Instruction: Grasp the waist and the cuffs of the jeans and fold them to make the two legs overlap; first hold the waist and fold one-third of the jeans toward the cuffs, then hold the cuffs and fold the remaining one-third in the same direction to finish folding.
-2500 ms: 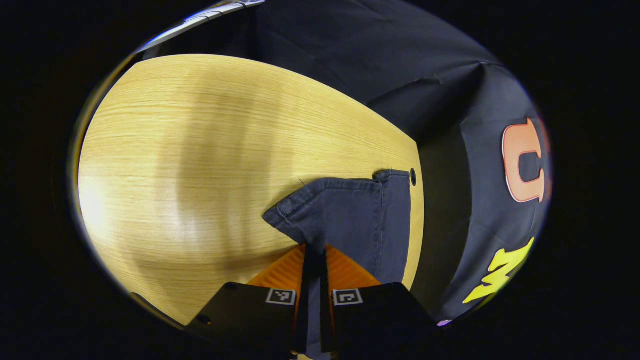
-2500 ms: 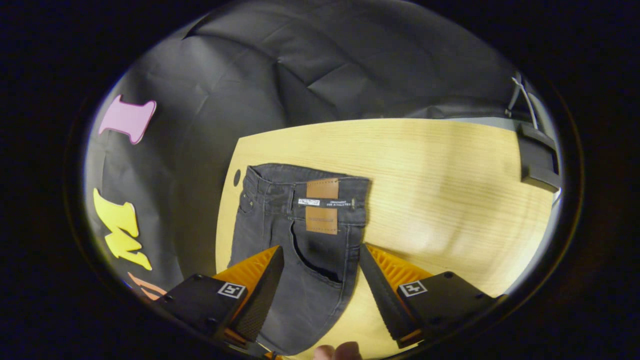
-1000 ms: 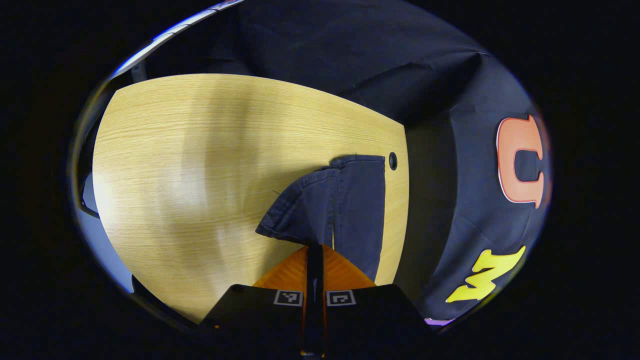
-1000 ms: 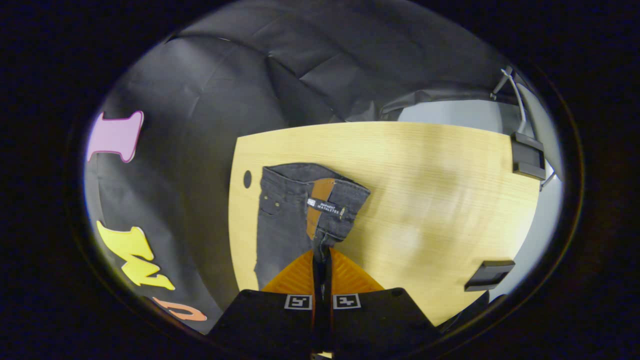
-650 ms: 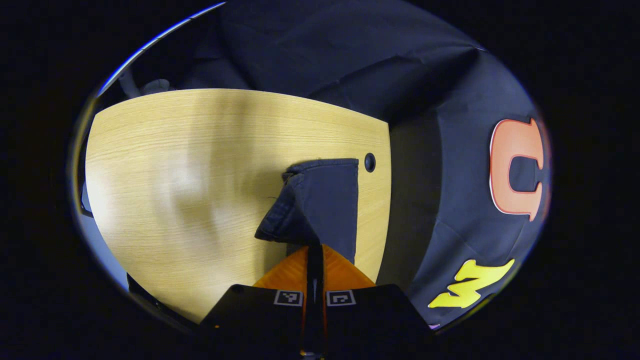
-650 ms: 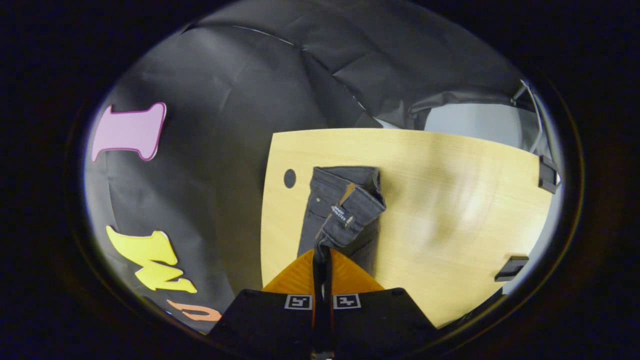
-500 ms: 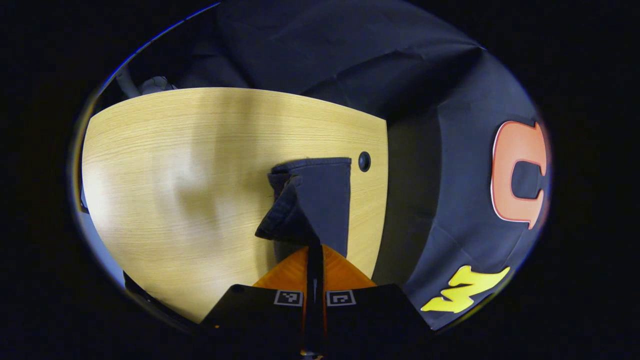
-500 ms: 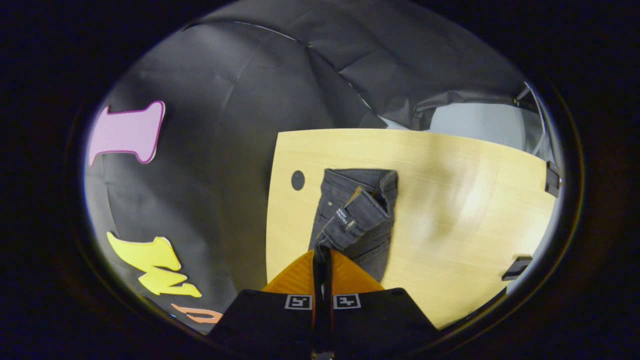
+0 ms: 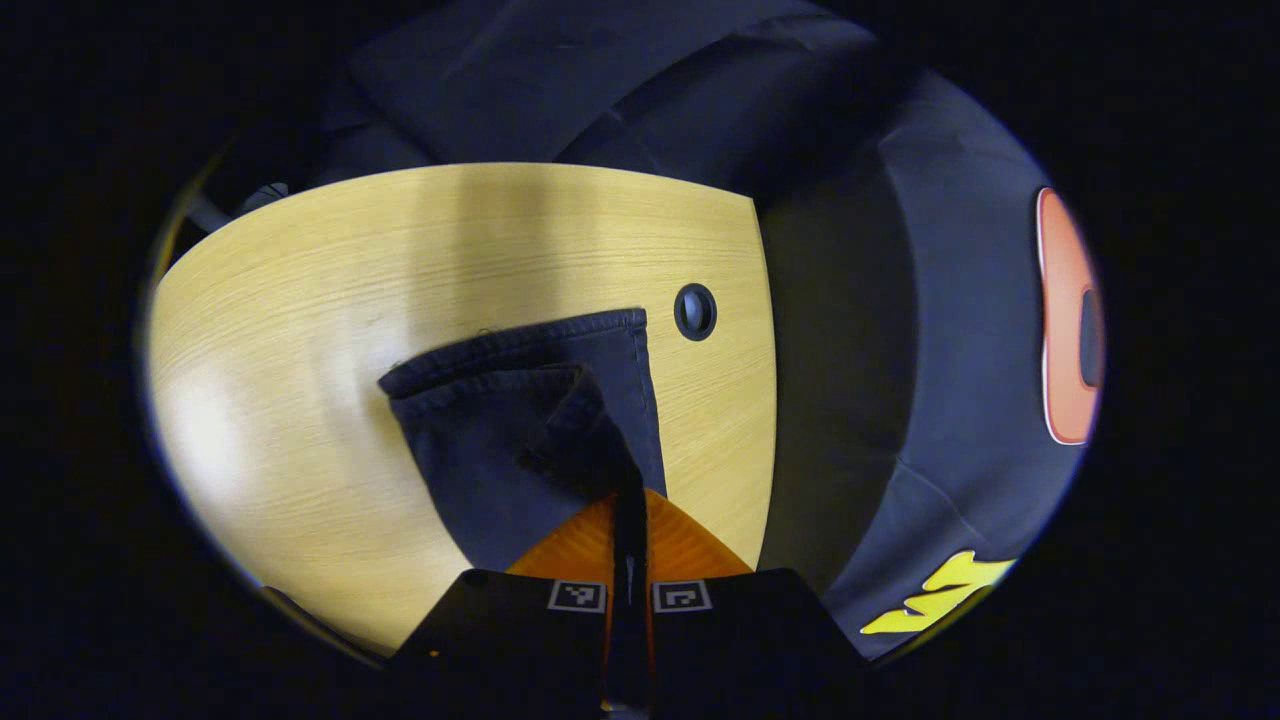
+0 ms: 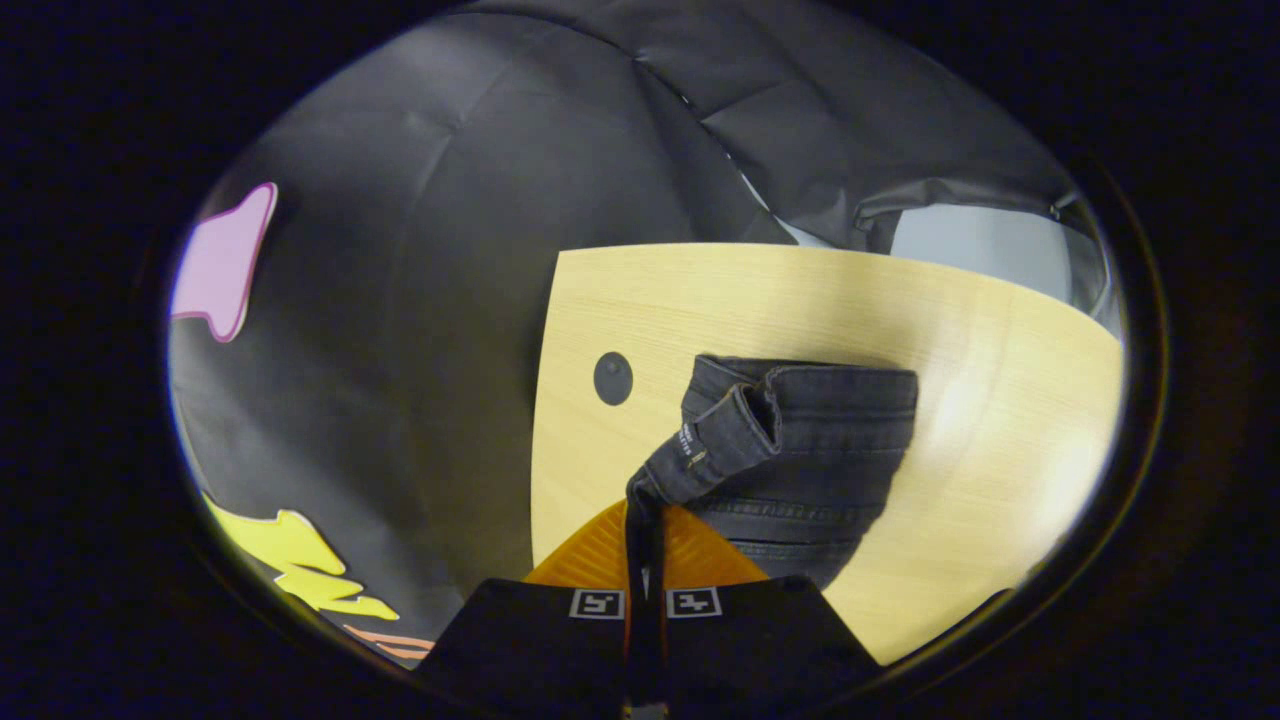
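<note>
Jeans [image 9: 520, 440], pinched by both closed claws [image 9: 629, 500] [image 10: 645, 510]

In the left gripper view the jeans cuffs [image 9: 520, 400] lie on the table [image 9: 300, 300], its cable hole [image 9: 695, 311] just beside them at two o'clock. In the right gripper view the jeans waist [image 10: 800, 440] lies on the table, the cable hole at its nine o'clock, near the table's edge.

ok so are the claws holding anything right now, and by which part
Yes. The left claw is shut on the jeans at a cuff hem, and the right claw is shut on the jeans at the waistband edge.
</note>
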Available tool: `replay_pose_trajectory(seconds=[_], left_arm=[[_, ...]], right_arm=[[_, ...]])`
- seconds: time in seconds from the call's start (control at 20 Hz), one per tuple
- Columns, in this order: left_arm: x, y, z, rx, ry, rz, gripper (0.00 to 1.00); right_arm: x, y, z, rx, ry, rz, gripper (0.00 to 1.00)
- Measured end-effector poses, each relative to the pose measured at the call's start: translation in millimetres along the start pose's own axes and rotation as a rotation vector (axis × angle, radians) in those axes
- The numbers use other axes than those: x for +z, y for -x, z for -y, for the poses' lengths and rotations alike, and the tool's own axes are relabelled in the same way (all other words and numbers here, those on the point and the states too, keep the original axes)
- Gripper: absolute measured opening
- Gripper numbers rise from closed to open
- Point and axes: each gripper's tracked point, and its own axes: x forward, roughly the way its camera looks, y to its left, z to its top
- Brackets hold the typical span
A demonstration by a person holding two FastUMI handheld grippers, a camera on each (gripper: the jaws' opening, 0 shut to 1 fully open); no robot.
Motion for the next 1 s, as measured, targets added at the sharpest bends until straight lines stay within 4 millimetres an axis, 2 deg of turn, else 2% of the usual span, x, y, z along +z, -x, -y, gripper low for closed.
replay_pose_trajectory(seconds=[0.1, 0.2, 0.3, 0.4, 0.45, 0.5, 0.6, 0.7, 0.8, 0.85, 0.9, 0.95, 1.0], left_arm=[[1, -28, -7, 0.021, 0.006, -0.039, 0.04], [2, -46, -16, 0.059, -0.01, -0.052, 0.04], [3, -52, -18, 0.082, -0.038, -0.049, 0.04], [7, -48, -9, 0.049, -0.038, -0.049, 0.11], [4, -43, -3, 0.032, -0.045, -0.049, 0.18], [4, -38, 4, 0.017, -0.057, -0.049, 0.46], [6, -27, 10, 0.045, -0.108, -0.025, 0.67], [9, -15, 13, 0.084, -0.152, 0.001, 0.98], [11, 7, 26, 0.069, -0.172, 0.028, 0.98], [13, 21, 35, 0.063, -0.193, 0.043, 0.98], [15, 37, 44, 0.057, -0.219, 0.065, 0.98], [18, 54, 54, 0.05, -0.25, 0.092, 0.99], [18, 72, 66, 0.033, -0.288, 0.117, 0.99]], right_arm=[[2, -16, 2, -0.013, 0.002, -0.002, 0.01], [3, -30, 7, -0.029, 0.019, -0.004, 0.01], [4, -34, 8, -0.035, 0.032, -0.006, 0.01], [5, -36, 7, -0.023, 0.048, -0.001, 0.05], [5, -41, 5, -0.015, 0.053, 0.0, 0.11], [5, -44, 2, -0.002, 0.065, 0.011, 0.05], [13, -42, 7, -0.016, 0.105, 0.044, 0.43], [13, -38, 9, -0.025, 0.143, 0.057, 0.8], [17, -31, 12, -0.028, 0.189, 0.086, 1.0], [18, -26, 13, -0.028, 0.217, 0.1, 0.96], [19, -20, 14, -0.025, 0.252, 0.111, 0.88], [19, -13, 14, -0.018, 0.29, 0.123, 0.88], [19, -6, 14, -0.007, 0.331, 0.139, 0.96]])
